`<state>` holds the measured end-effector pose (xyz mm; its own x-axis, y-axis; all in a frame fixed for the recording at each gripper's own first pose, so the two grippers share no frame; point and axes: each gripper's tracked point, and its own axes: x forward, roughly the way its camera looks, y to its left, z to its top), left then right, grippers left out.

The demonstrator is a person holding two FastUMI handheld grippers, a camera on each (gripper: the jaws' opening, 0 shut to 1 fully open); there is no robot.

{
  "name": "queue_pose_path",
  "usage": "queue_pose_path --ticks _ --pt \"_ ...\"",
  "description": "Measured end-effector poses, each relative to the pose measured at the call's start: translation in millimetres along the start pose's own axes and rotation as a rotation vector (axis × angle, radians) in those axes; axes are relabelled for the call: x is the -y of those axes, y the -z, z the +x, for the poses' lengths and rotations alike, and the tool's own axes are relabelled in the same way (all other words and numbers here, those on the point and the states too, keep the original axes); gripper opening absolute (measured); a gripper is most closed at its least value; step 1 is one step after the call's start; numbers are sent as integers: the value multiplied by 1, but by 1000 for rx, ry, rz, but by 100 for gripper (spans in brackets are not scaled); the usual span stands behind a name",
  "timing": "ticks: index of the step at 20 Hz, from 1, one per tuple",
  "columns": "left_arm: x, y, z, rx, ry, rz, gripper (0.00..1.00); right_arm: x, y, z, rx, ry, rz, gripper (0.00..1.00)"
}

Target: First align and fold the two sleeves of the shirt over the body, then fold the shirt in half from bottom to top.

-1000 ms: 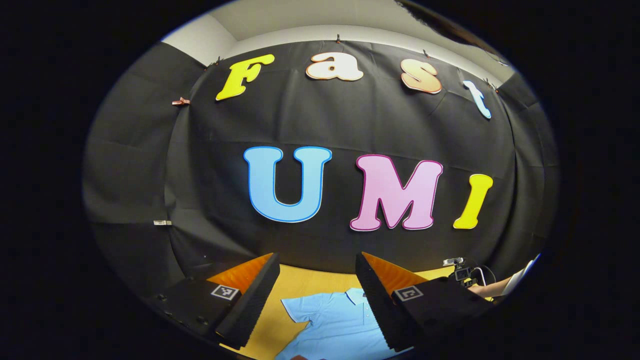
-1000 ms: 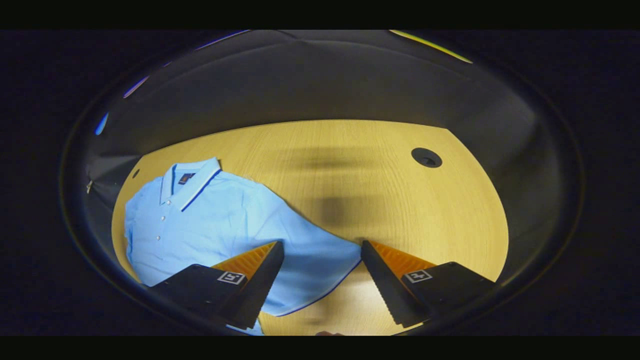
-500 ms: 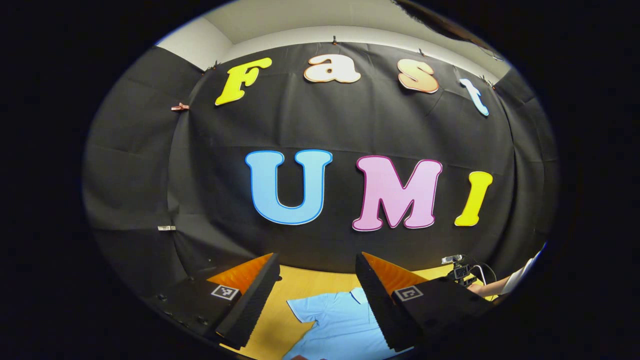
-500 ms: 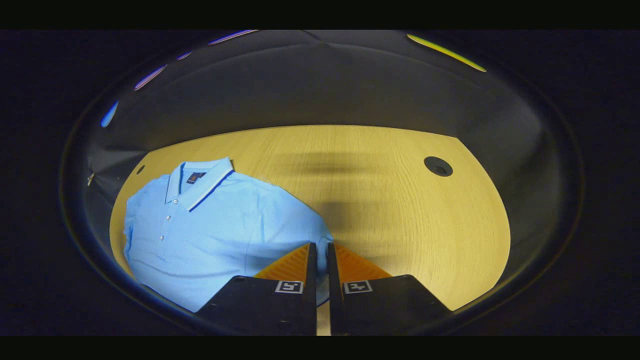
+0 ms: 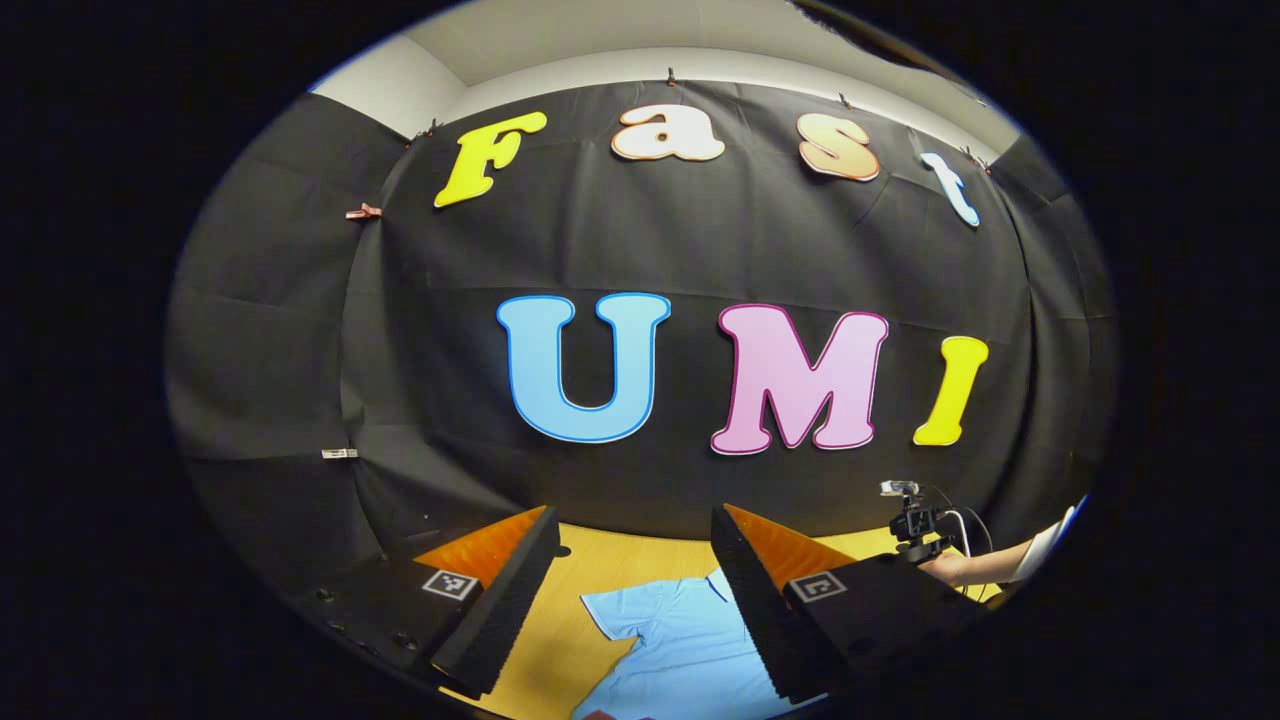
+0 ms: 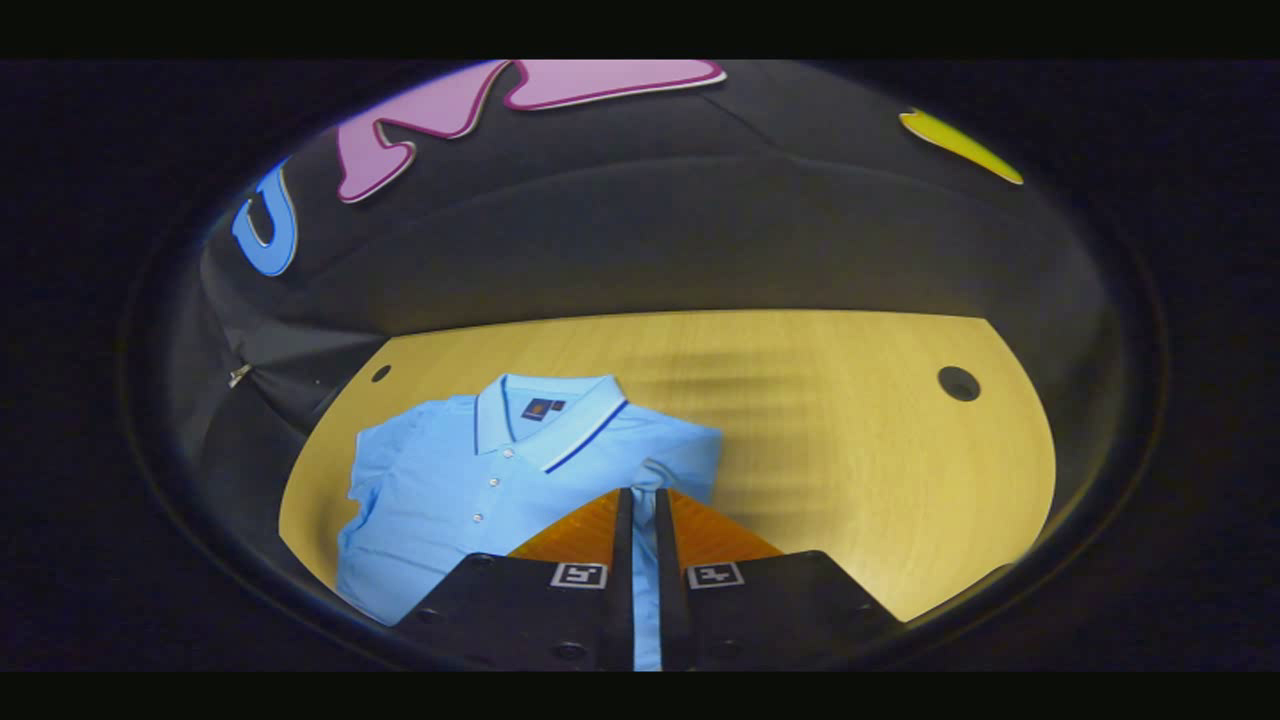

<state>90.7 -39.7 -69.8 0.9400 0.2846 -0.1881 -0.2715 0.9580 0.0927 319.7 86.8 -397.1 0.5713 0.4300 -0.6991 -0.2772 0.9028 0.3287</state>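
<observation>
In the right gripper view, the right gripper [image 6: 641, 530] is pinching blue cloth between its jaws: a strip of the shirt [image 6: 470, 490] is showing in the narrow slit between the two fingers, which are pressed together on it. The shirt is lying on the yellow wooden tabletop [image 6: 850, 470], collar [image 6: 560, 420] toward the far edge and placket buttons facing up. Its sleeve [image 6: 680, 455] on the gripper's side is sitting bunched against the body just ahead of the fingertips. The gripper's own body is covering the lower part of the shirt, so the hem cannot be made out. A round hole [image 6: 958, 383] is sitting in the tabletop well off to the right of the shirt, and a smaller one [image 6: 380, 373] near the far left corner. The black wall [image 6: 700, 240] is rising behind the tabletop.

In the left gripper view, the left gripper [image 5: 632, 545] is hovering above the tabletop [image 5: 600, 565] with its jaws spread wide and nothing between them. It is pointing mostly at the wall [image 5: 700, 250]. Between the fingers, farther off, the shirt [image 5: 670, 640] is lying flat with one short sleeve [image 5: 615, 615] spread out to the side. At the right edge, a hand [image 5: 945, 567] with a white sleeve [image 5: 1040, 550] is holding the other gripper, which is partly hidden behind the near finger.
</observation>
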Motion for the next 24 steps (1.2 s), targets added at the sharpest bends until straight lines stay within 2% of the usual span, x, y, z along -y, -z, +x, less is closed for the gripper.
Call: queue_pose_path --ticks 1,2,3,4,6,7,8,9,10,11,12,13,14,17,19,24 --pt "-1 3 -1 -5 -1 3 97 -6 4 5 -13 -9 -1 8" --pt "-3 5 -1 -11 -3 3 97 -11 10 11 -26 -16 1 19" --pt "-4 7 -2 -15 -6 1 97 -14 15 16 -39 -23 5 0" --pt "-6 11 -3 -23 -9 -3 97 -17 20 20 -53 -32 16 10" --pt "-10 16 -2 -38 -16 -10 97 -26 27 21 -73 -74 51 11" --pt "-12 18 -2 -39 -17 -14 97 -26 27 21 -73 -81 61 34" --pt "-12 21 0 -41 -11 -21 97 -26 25 18 -63 -86 60 18" --pt "-13 24 4 -44 -6 -26 97 -28 20 13 -51 -98 59 42" --pt "-16 31 10 -52 -7 -28 97 -30 17 6 -40 -108 54 31" --pt "-18 36 17 -61 -7 -30 97 -32 12 1 -26 -114 47 57" --pt "-20 41 23 -66 -4 -31 97 -33 7 -5 -7 -118 33 65" --pt "-20 45 31 -70 6 -35 97 -34 1 -11 13 -118 16 77" --pt "-19 50 40 -74 19 -41 97 -35 -4 -18 32 -115 1 78" --pt "-21 67 74 -99 49 -64 97 -45 -25 -41 101 -137 -20 93" --pt "-27 79 100 -124 52 -63 97 -48 -34 -53 139 -148 -40 96" --pt "-39 123 162 -213 81 -62 97 -54 -48 -89 208 -156 -73 97"
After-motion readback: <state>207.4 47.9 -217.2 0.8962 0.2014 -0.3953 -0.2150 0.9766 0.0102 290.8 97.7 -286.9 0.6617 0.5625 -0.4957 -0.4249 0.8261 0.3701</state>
